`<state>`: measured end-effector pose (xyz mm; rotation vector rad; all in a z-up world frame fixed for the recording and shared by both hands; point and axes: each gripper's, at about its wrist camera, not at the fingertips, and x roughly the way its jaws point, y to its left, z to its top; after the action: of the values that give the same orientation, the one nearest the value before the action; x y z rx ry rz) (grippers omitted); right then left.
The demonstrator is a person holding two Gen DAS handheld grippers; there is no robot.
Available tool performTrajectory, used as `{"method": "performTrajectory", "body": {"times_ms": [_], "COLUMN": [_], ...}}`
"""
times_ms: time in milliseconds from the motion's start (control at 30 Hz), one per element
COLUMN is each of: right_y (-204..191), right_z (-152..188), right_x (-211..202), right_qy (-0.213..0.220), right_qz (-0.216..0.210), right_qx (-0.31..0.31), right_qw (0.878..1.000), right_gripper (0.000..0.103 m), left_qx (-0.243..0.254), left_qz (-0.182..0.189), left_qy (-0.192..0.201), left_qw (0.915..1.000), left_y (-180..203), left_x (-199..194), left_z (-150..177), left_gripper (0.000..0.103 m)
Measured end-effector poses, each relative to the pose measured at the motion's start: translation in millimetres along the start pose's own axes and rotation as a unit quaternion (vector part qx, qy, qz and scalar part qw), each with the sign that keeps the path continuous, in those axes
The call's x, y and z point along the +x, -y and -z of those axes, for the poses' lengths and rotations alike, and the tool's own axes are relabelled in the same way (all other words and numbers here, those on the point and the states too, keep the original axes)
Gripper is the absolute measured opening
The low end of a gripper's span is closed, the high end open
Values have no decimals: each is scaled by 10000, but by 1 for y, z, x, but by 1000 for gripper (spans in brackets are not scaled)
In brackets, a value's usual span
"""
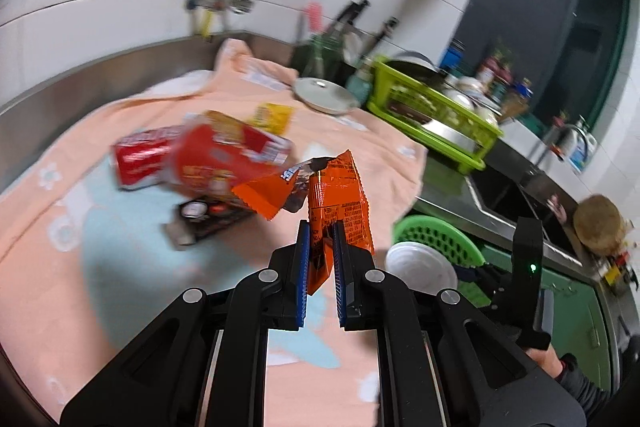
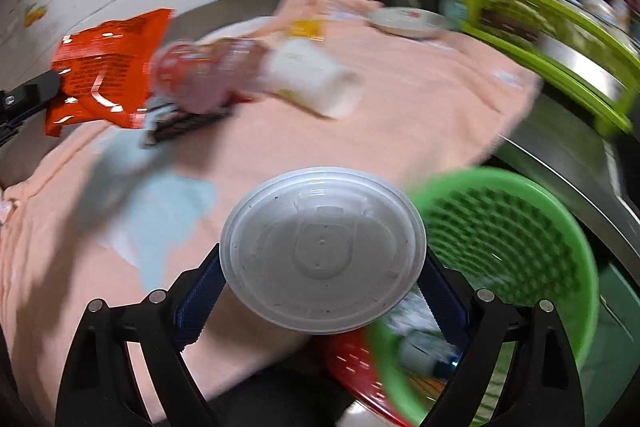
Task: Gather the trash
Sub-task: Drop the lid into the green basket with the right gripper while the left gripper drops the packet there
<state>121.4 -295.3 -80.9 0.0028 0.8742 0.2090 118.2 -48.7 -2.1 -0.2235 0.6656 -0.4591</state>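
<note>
My left gripper (image 1: pixel 321 231) is shut on an orange snack wrapper (image 1: pixel 340 195) and holds it above the peach cloth (image 1: pixel 60 267). The wrapper also shows at the left of the right wrist view (image 2: pixel 104 67). My right gripper (image 2: pixel 320 267) is shut on a round white plastic lid (image 2: pixel 323 251), held level beside a green perforated basket (image 2: pixel 500 239). The lid (image 1: pixel 420 263) and basket (image 1: pixel 436 235) also show in the left wrist view. A red bag (image 1: pixel 208 155), a red can (image 1: pixel 140 159), a dark wrapper (image 1: pixel 204 219) and a yellow packet (image 1: pixel 272 117) lie on the cloth.
A white plate (image 1: pixel 324 95) lies at the cloth's far edge. A lime dish rack (image 1: pixel 432 111) with dishes stands to the right, then a steel sink (image 1: pixel 512 195). A red basket (image 2: pixel 352 363) sits under the green one. Tiled wall with pipes stands behind.
</note>
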Motion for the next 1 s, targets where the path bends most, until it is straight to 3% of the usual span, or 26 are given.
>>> {"method": "performTrajectory", "body": {"times_ms": [267,467,1000], "right_y": [86,121,141], "right_z": [39,62,70], "right_x": [-10,-8,-27], "right_qy": [-300,-435,-241], "right_qz": [667,779,960], "right_qx": [634,993,1104], "right_qw": [9953,9910,9890], "right_gripper": [88,88,88], "left_qx": [342,556,877], "left_qz": [437,610,805], "left_qy": [-454,-787,-1601], "left_qw": [9974,9935,9799], "left_y": [62,97,146], "left_x": [47,81,155], "left_z": [10,16,50], "left_gripper": [10,10,10]}}
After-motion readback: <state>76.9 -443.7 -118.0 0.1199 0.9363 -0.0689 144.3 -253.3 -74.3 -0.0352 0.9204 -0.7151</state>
